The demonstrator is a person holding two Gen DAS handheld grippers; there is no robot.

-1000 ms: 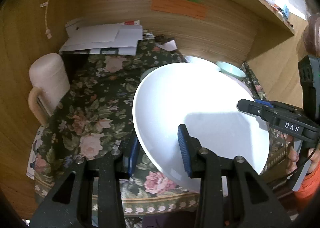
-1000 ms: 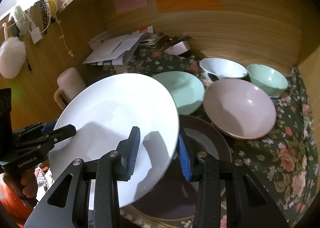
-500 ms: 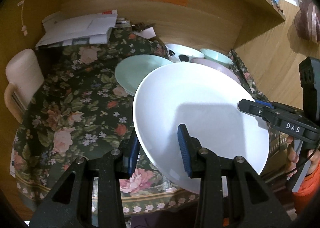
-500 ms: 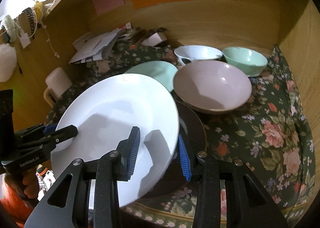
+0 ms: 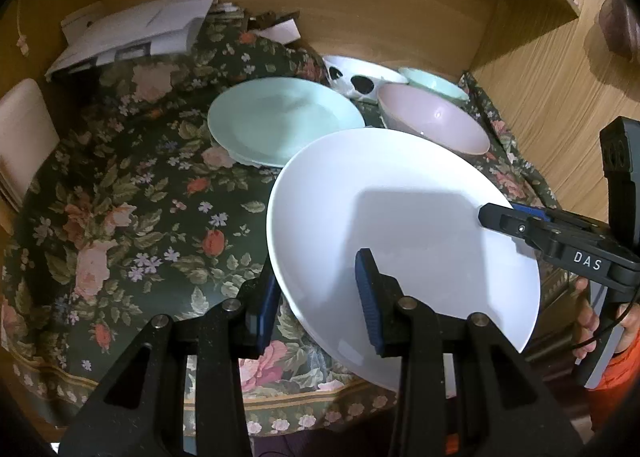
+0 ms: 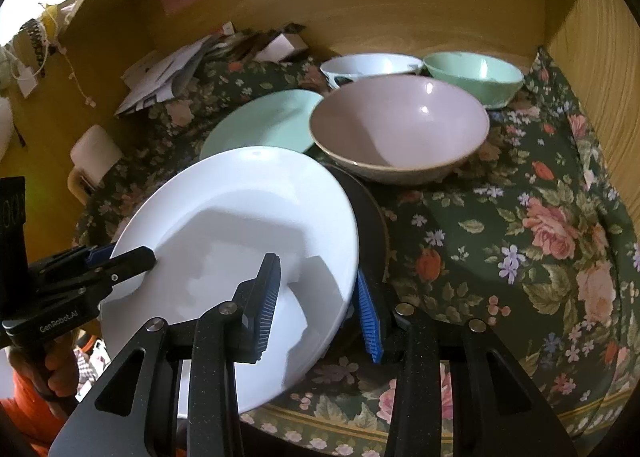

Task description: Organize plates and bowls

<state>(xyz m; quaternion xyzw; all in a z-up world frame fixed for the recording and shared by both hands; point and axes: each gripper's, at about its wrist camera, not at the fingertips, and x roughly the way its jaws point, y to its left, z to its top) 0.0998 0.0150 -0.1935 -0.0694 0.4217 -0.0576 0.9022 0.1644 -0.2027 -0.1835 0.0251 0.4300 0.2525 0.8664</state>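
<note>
Both grippers, left (image 5: 316, 297) and right (image 6: 318, 299), clamp opposite rims of the large round white ceramic plate (image 5: 400, 225) and should keep it level, lowering together onto the dark round plate (image 6: 370, 217) near the desk's front edge.

A home interior: a floral tablecloth (image 6: 520, 225) covers a table set into a wood-panelled nook (image 6: 400, 5), with loose papers (image 5: 136, 33) and household crockery.

"DAS" on right gripper (image 5: 496, 217); "GenRobot.AI" on left gripper (image 6: 132, 257)
</note>
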